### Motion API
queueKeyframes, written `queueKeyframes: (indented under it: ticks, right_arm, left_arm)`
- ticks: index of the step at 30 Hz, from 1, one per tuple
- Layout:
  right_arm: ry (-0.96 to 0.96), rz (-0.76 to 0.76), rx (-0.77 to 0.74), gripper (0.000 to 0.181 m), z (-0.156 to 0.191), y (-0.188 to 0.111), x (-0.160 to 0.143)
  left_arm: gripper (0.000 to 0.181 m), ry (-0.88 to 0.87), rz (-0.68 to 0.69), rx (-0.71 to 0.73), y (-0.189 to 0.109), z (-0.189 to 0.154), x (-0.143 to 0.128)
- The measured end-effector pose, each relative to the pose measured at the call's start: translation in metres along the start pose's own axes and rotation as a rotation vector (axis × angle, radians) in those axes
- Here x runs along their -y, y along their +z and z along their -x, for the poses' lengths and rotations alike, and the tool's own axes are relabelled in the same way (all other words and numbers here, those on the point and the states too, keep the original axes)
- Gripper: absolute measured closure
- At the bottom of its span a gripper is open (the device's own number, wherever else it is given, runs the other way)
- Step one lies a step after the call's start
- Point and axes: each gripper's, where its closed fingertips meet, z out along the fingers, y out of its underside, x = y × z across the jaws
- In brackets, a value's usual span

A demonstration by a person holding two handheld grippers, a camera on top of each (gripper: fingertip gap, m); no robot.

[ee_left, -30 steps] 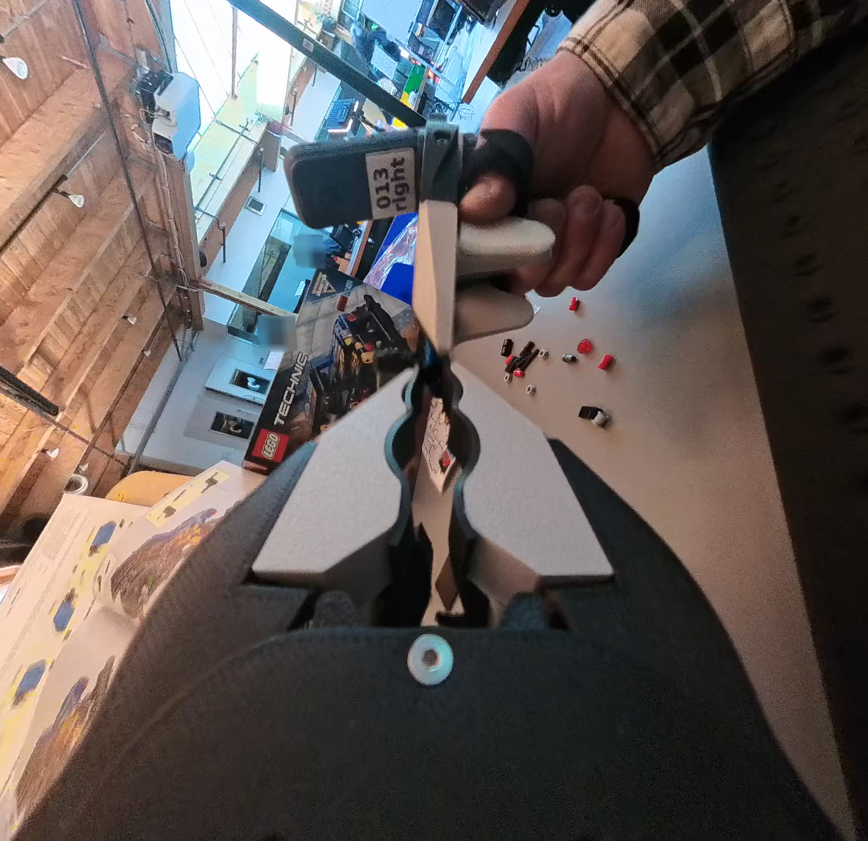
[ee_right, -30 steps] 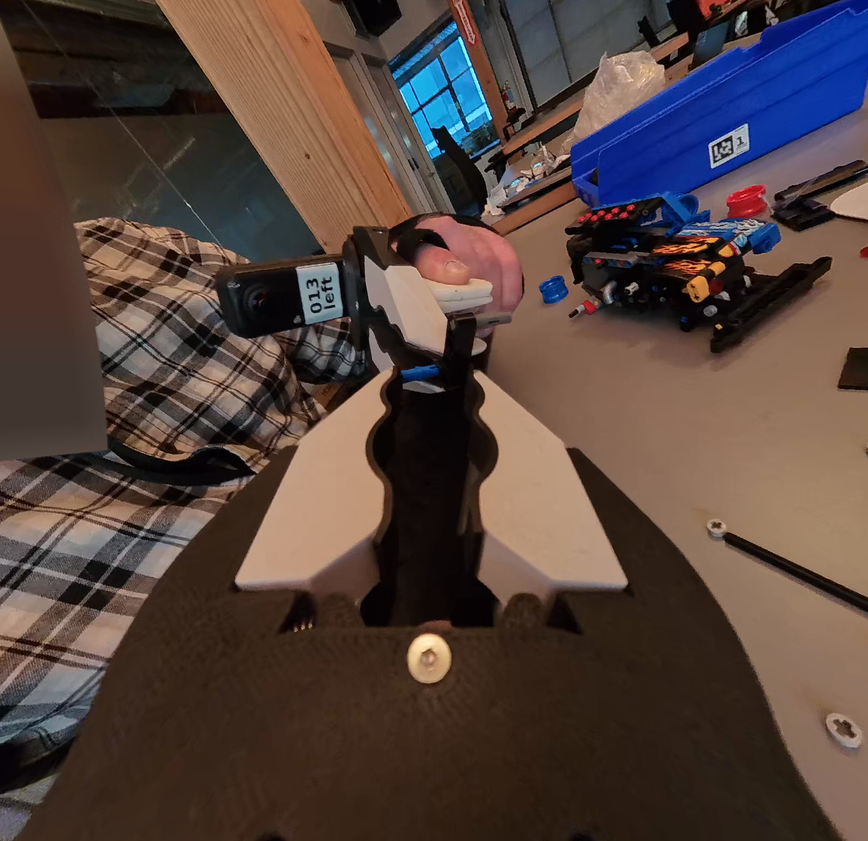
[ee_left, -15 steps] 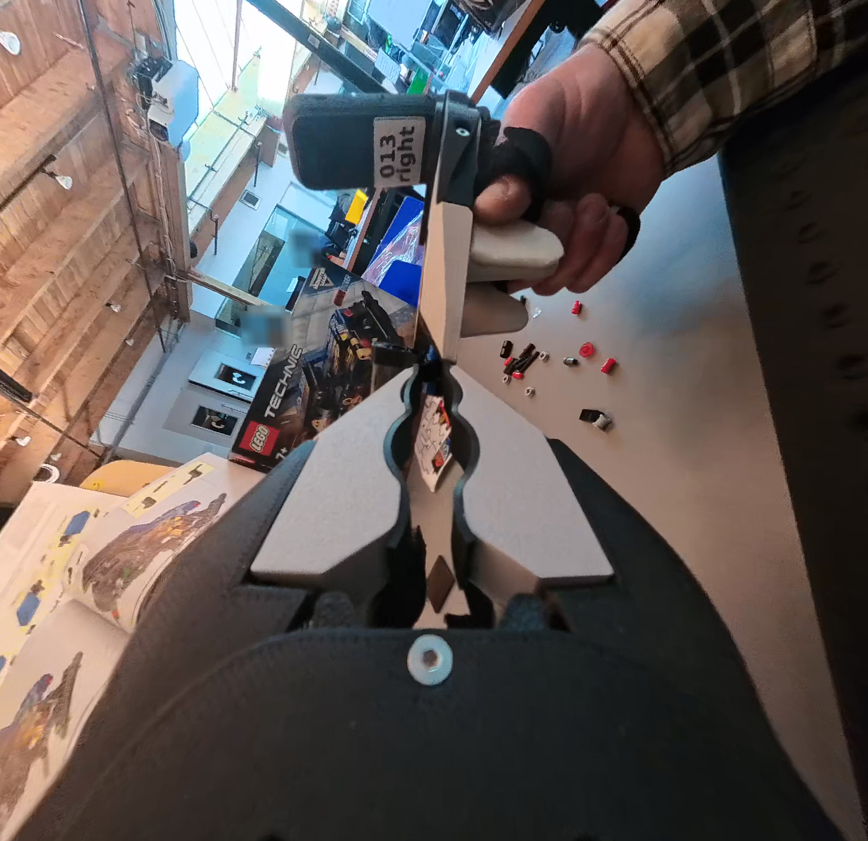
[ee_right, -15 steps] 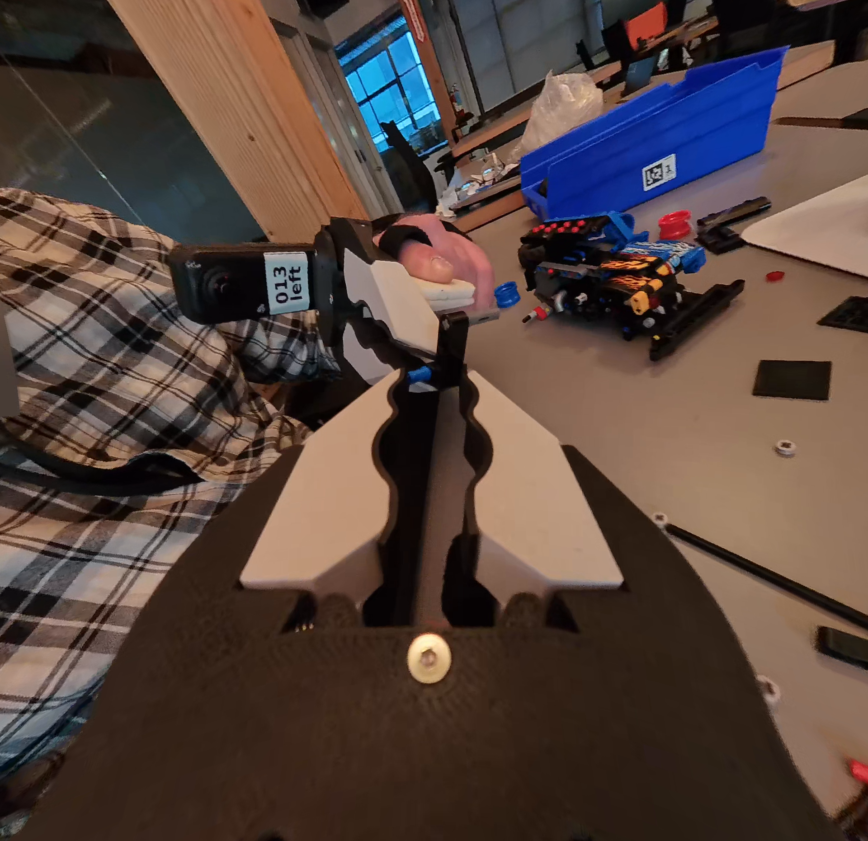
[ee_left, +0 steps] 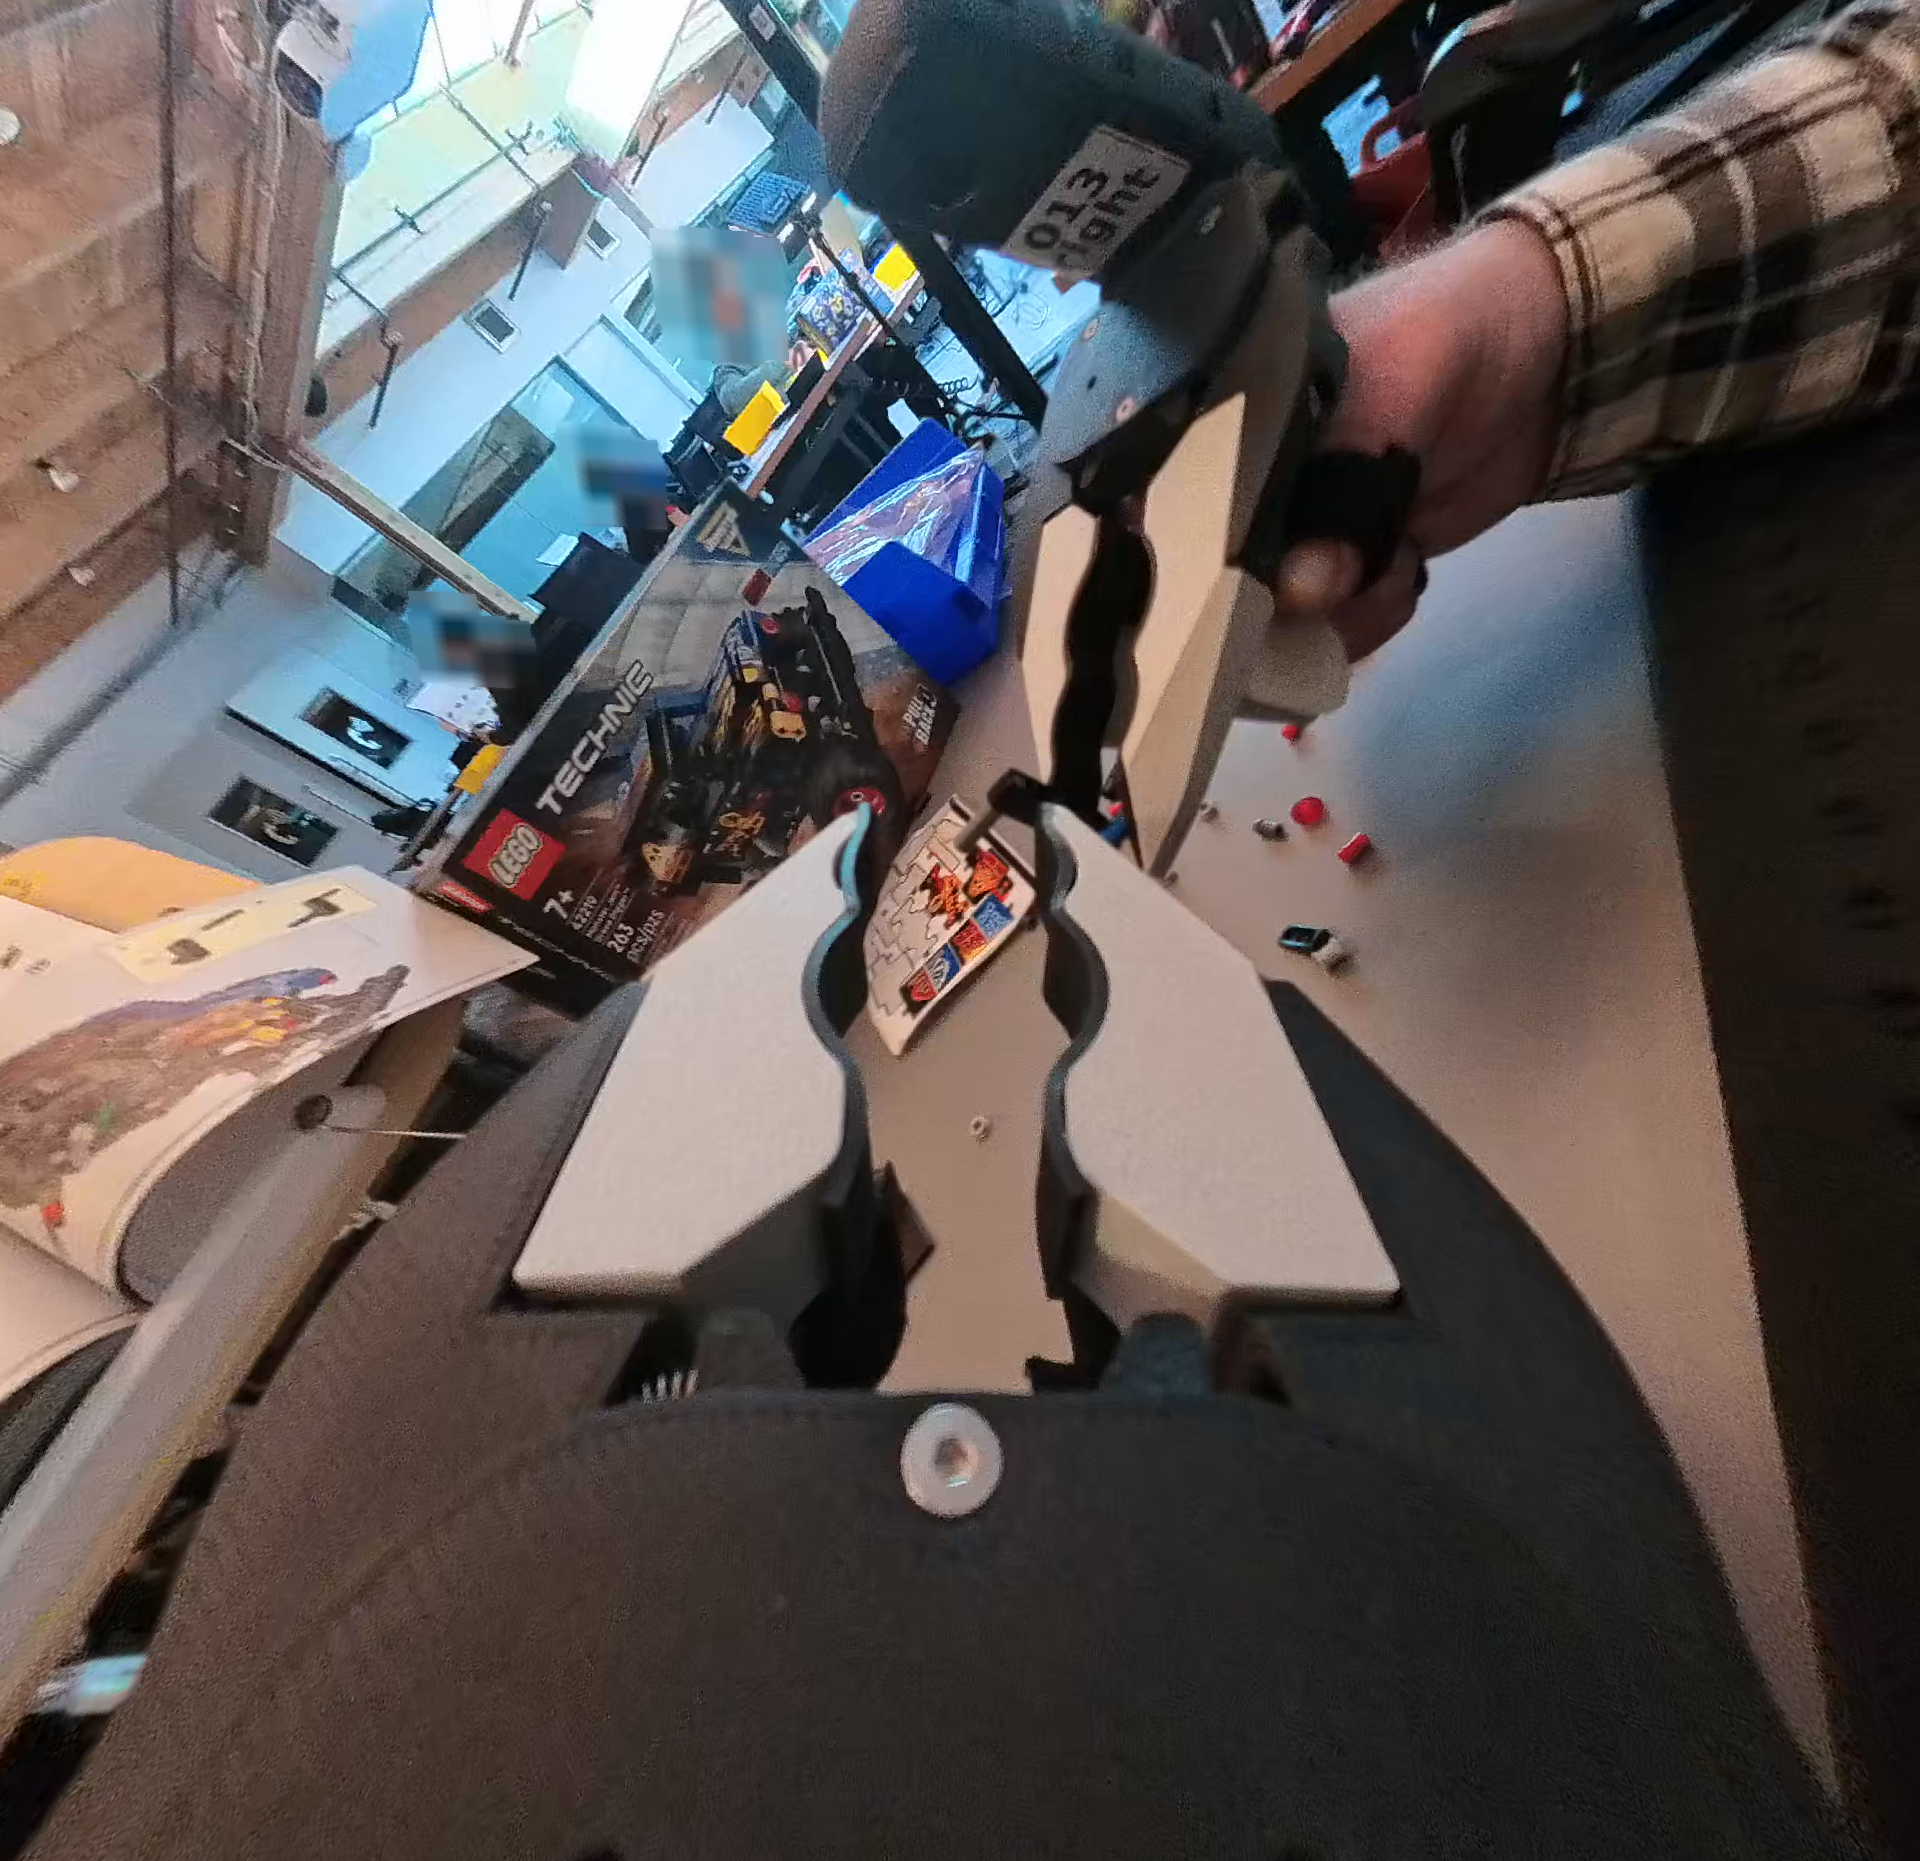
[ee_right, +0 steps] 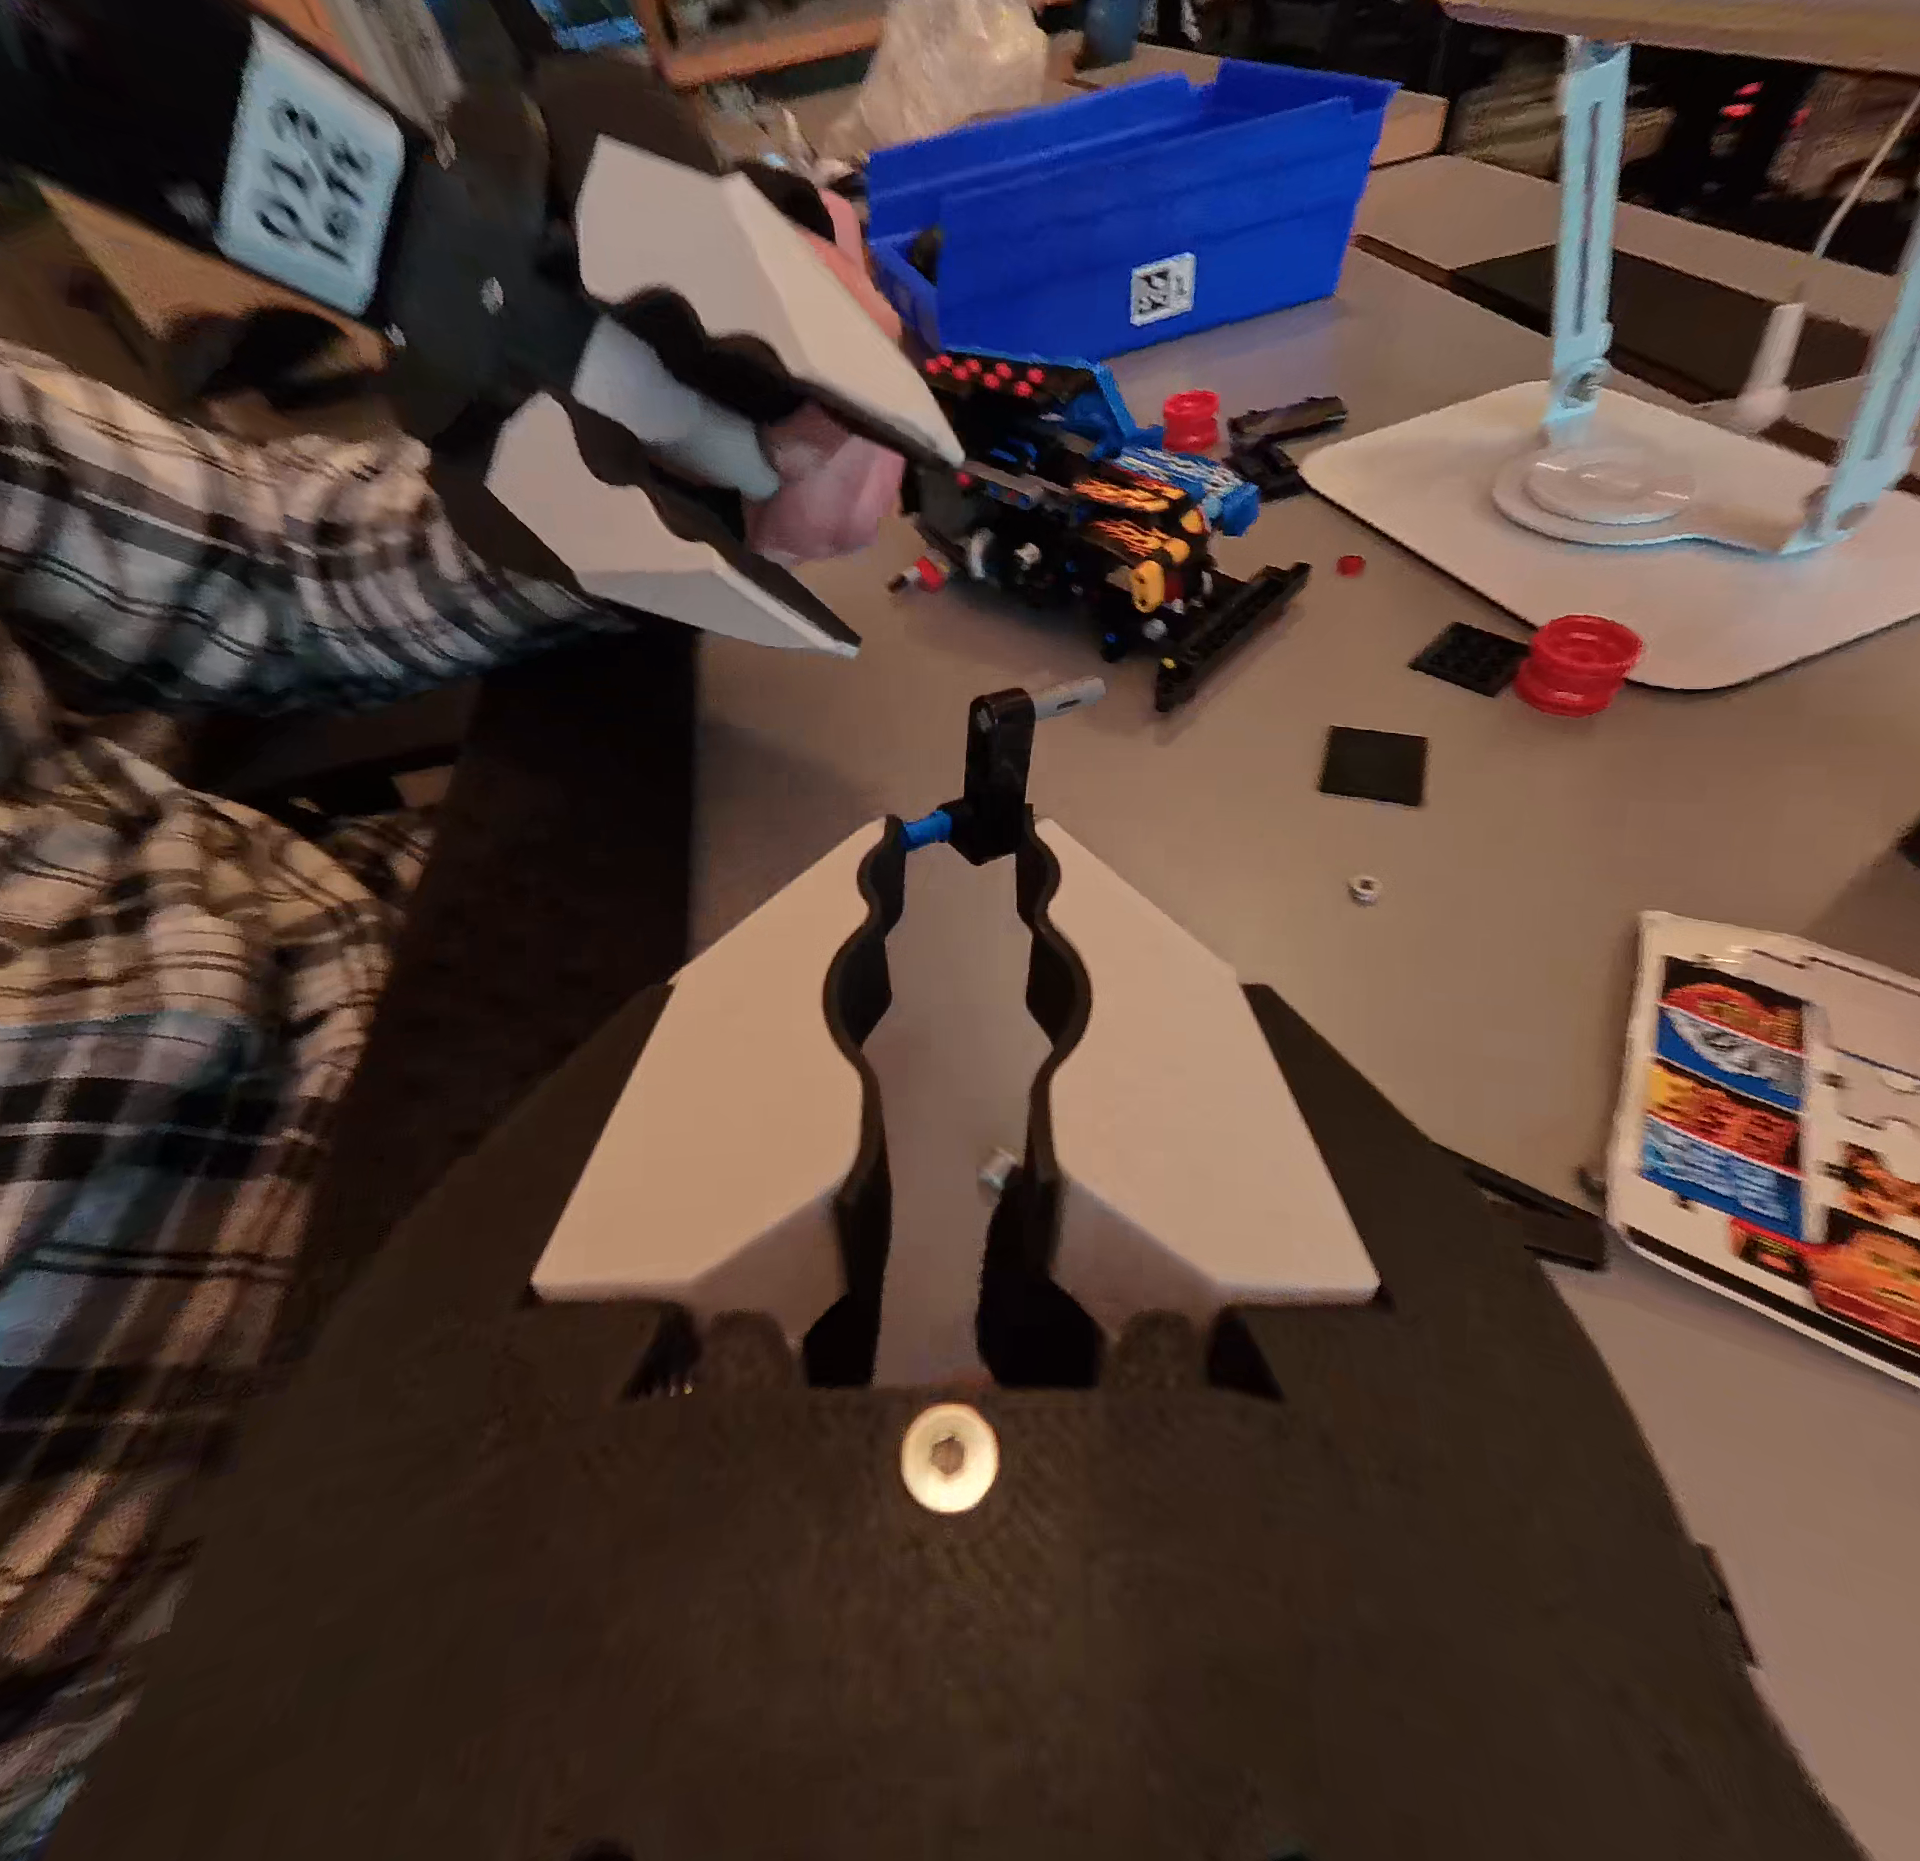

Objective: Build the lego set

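Lego link (ee_right: 995, 772) is pinched upright at the right gripper (ee_right: 961, 835) tips, short of the model (ee_right: 1091, 533), exposing its pins; left gripper (ee_right: 904, 554) hangs apart, empty.

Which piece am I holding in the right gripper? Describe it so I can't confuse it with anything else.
Start at the right gripper; the blue bin and half-built truck lie beyond it. Pinched at the fingertips is a short black beam, standing upright. Unlike the loose parts on the table, it carries a blue pin low and a grey axle at top.
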Motion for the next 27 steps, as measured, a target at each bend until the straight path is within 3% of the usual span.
queueKeyframes:
  ticks: [6,11,17,27]
  right_arm:
    - [-0.186,0.060,-0.174,0.161,-0.010,0.005,-0.001]
    - [-0.348,0.125,-0.288,0.161,-0.013,0.010,-0.003]
    - [-0.445,0.155,-0.339,0.161,-0.012,0.013,-0.003]
    - [-0.579,0.171,-0.407,0.161,-0.009,0.015,0.001]
  left_arm:
    - [0.147,-0.060,0.024,-0.014,0.003,0.000,-0.008]
    - [0.147,-0.008,0.047,-0.033,0.004,-0.007,-0.011]
    - [0.150,0.048,0.082,-0.052,0.007,-0.016,-0.018]
    - [0.153,-0.078,0.043,-0.063,0.007,-0.013,-0.012]
